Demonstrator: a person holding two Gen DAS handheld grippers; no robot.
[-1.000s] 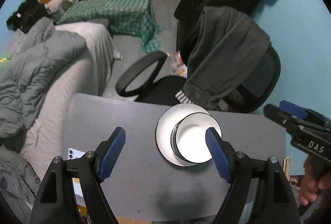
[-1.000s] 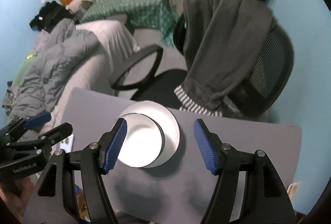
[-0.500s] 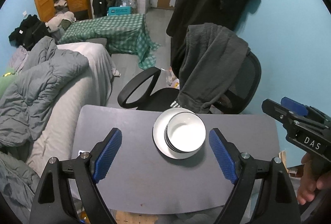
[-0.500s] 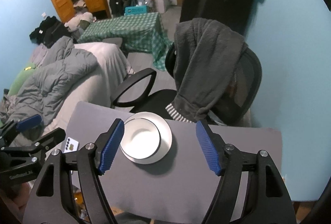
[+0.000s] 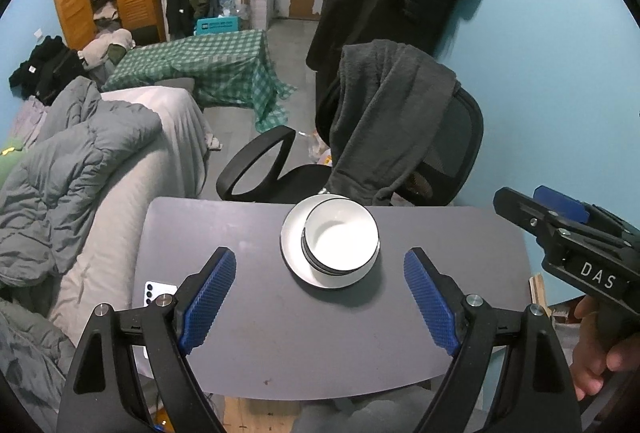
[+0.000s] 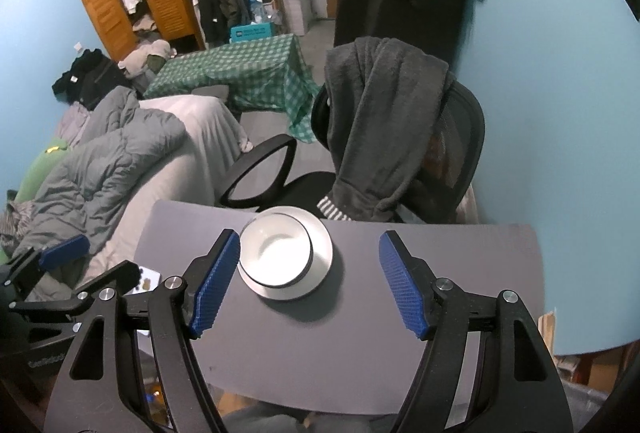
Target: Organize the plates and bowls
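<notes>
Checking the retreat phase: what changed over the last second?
Both grippers pulled back and up from the table; the left gripper has just been opening, nothing between its pads. The right gripper stays open and empty. Bowls stayed stacked on the plate, unmoved.

A white bowl [image 5: 341,242] with a dark rim is seen upright, nested in at least one more bowl beneath it. The stack is set on a white plate [image 5: 292,233], toward its right edge. The plate is laid flat on the grey counter [image 5: 248,313], near its far edge.
</notes>
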